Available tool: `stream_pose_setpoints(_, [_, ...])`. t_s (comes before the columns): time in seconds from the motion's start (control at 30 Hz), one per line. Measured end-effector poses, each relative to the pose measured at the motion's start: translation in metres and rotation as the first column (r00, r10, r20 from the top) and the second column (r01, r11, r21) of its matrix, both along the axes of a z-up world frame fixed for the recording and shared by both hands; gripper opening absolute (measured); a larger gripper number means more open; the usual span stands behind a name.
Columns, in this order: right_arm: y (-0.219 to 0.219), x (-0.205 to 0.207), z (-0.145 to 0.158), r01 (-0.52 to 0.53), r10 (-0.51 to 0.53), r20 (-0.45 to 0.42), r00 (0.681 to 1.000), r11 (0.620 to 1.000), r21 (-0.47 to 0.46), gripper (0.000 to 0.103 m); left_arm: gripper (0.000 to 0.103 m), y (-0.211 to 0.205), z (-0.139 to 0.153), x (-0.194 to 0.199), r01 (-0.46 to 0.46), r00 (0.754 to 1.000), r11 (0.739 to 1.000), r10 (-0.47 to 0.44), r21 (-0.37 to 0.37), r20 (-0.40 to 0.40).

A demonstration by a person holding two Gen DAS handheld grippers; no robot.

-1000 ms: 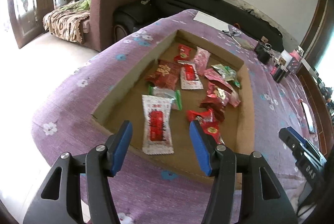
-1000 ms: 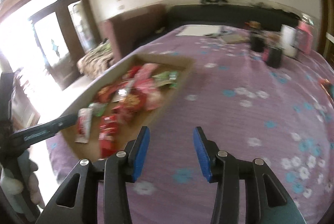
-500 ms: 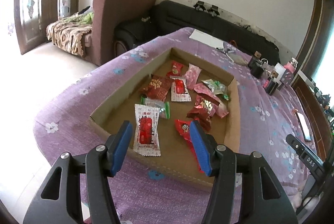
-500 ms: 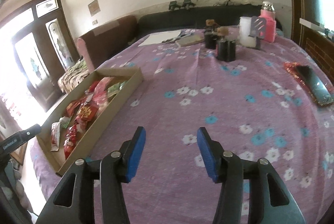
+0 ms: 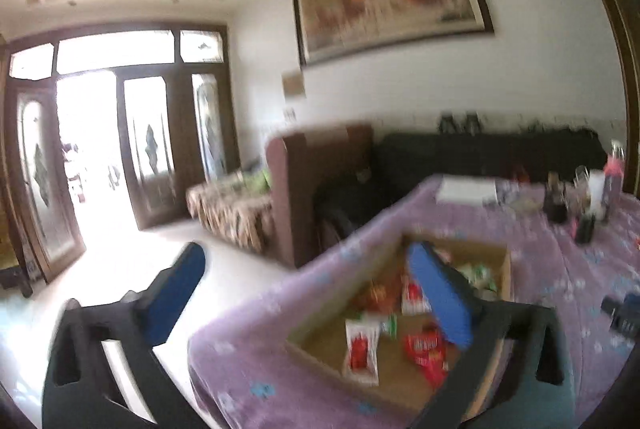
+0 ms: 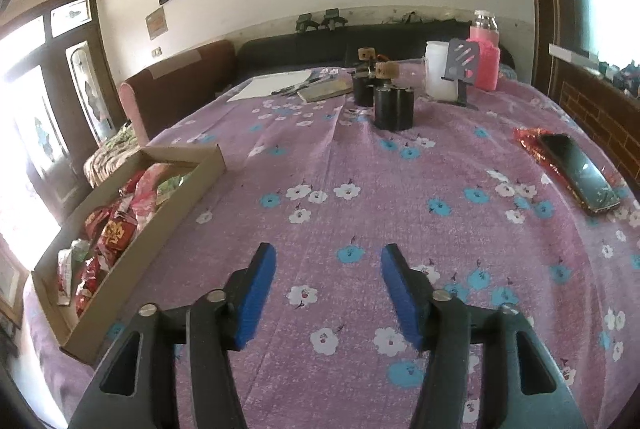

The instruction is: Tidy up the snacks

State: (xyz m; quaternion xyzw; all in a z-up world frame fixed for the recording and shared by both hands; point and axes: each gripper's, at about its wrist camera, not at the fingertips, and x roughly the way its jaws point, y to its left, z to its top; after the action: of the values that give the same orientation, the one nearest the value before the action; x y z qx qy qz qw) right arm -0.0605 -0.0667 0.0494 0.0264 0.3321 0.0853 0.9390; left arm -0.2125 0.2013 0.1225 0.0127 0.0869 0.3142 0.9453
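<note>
A: Left gripper [image 5: 304, 293]?
B: Raised nearly level, blurred, fingers just sprung wide apart, empty, snack box [image 5: 505, 271] beyond on the desk [image 5: 560, 269].
A: Right gripper [image 6: 328, 289]?
B: Tilted down over purple cloth, fingers just widening, empty; snack box at near left.

left tongs [image 5: 308, 289] just opened wide, empty | right tongs [image 6: 328, 285] widened, empty

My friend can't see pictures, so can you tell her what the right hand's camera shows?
The right gripper hangs open and empty over a purple flowered tablecloth. To its left a cardboard box holds red, pink and green snack packets. A dark phone lies at the right edge, and a pink bottle stands at the far end.
</note>
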Motion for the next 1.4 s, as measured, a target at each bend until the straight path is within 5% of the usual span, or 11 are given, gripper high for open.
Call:
stream_pose_setpoints(0.2, [0.009,-0.008,0.002,-0.019,0.021,0.034,0.999,0.999,-0.046,0.060,0.103,-0.002,0.015,-0.025,-0.043,0.995,0.995,0.034,0.093,0.094])
stream_pose_setpoints(0.47, [0.019,-0.038,0.022,0.040,-0.017,0.184,0.983,0.992,-0.122,0.060,0.103,0.046,0.000,-0.011,0.104,0.987,0.980,-0.123,-0.170,-0.105])
stream_pose_setpoints(0.63, [0.038,-0.076,0.036,-0.047,0.062,0.209,0.976,0.996,-0.077,0.077,0.103,0.055,0.005,-0.024,0.127,0.990,0.976,-0.134,-0.175,-0.033])
stream_pose_setpoints(0.8, [0.088,-0.118,0.048,-0.165,0.219,0.294,0.930,0.966,-0.198,0.093,0.103,0.046,0.008,-0.033,0.208,0.977,0.961,-0.212,-0.182,-0.001])
stream_pose_setpoints(1.0, [0.132,-0.138,0.043,-0.306,0.353,0.244,0.903,0.928,-0.210,0.093,0.103,0.049,-0.002,-0.020,0.217,0.967,0.948,-0.242,-0.235,-0.083])
stream_pose_setpoints(1.4, [0.152,-0.134,0.014,-0.341,0.364,0.123,0.923,0.924,-0.175,0.093,0.103,0.045,-0.056,0.021,0.152,0.894,0.917,-0.287,-0.369,-0.343])
